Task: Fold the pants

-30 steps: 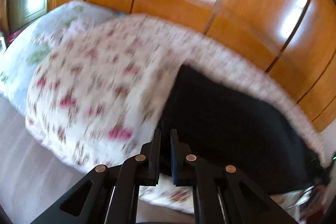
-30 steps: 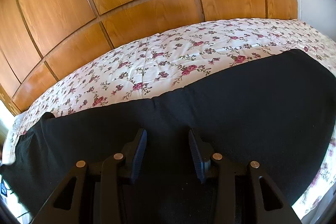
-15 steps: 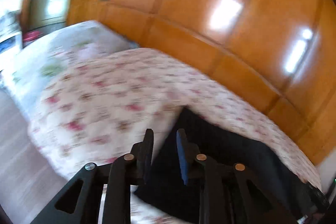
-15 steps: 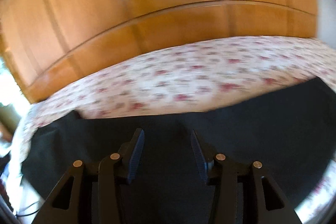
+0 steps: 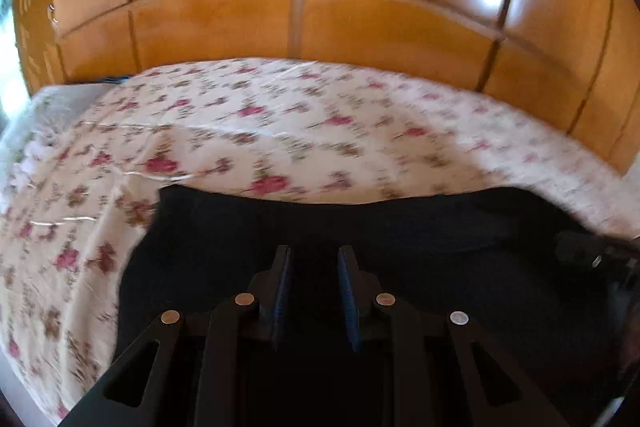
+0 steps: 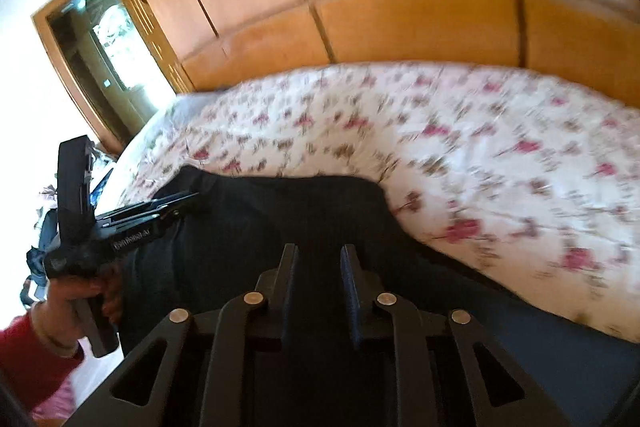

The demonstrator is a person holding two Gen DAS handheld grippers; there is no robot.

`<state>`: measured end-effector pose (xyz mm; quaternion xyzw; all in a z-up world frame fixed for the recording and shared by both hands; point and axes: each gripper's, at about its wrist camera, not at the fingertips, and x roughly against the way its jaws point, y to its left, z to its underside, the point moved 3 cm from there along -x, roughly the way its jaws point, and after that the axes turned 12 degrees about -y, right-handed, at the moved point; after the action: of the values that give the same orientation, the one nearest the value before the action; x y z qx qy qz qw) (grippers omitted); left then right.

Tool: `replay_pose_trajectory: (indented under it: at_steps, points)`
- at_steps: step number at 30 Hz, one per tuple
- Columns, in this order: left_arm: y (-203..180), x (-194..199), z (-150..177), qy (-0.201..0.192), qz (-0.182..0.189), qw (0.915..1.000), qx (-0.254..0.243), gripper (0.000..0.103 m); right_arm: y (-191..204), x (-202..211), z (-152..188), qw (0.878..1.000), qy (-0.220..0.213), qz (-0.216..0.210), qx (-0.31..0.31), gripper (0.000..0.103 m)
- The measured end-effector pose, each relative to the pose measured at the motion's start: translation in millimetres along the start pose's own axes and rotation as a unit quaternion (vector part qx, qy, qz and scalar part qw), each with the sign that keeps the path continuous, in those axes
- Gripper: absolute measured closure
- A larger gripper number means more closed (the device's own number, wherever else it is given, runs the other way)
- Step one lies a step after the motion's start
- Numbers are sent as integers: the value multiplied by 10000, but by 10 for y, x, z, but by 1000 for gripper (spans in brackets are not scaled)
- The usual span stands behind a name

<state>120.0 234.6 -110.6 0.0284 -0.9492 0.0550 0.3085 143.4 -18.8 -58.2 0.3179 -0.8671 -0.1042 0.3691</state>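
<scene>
Black pants [image 5: 400, 251] lie flat on a floral bedspread [image 5: 280, 123], along its near side. My left gripper [image 5: 313, 259] is open and empty, just above the pants near their left end. My right gripper [image 6: 318, 259] is open and empty above the pants [image 6: 280, 219]. In the right wrist view the left gripper [image 6: 176, 203] is seen at the left, held by a hand, its fingers over the pants' far-left corner. The right gripper's body shows at the right edge of the left wrist view [image 5: 592, 259].
A wooden wardrobe wall [image 5: 360, 7] runs behind the bed. A doorway with a bright window [image 6: 108, 39] is at the far left. A pale pillow [image 5: 48, 103] lies at the bed's left end. The bedspread [image 6: 480, 147] extends to the right.
The left gripper has opened from nearly shut and swung right over the pants. The right gripper has swung left, narrowed slightly, and now sees the pants' left end and the left gripper.
</scene>
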Motion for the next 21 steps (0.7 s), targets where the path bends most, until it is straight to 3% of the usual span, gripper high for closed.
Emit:
replay_pose_trajectory:
  at_steps: [1, 3, 4, 7, 14, 16, 19, 21]
  points:
    - [88, -32, 24, 18, 54, 9998, 201, 80, -60, -130, 3, 9998, 136, 55, -113, 82]
    - [283, -38, 18, -59, 241, 9966, 784, 83, -195, -305, -1, 9986, 294, 206, -384, 99]
    - [357, -57, 30, -70, 199, 9956, 916, 90, -255, -348, -22, 9978, 295, 216, -555, 103]
    - [477, -110, 50, -51, 297, 9913, 1282, 94, -440, -471, -97, 9958, 117, 261, -874, 103]
    - [413, -135, 38, -78, 247, 9933, 1127, 95, -409, -420, -168, 9949, -248, 209, -955, 103]
    - [424, -123, 31, -81, 291, 9927, 1164, 95, -400, -133, -178, 9902, -616, 58, -1250, 97]
    - [367, -49, 5, -137, 367, 9938, 1039, 83, -386, 319, -91, 9862, -827, -17, -1437, 89]
    - [237, 55, -41, -249, 265, 9965, 748, 78, -426, 639, 17, 9854, -934, 99, -1418, 76]
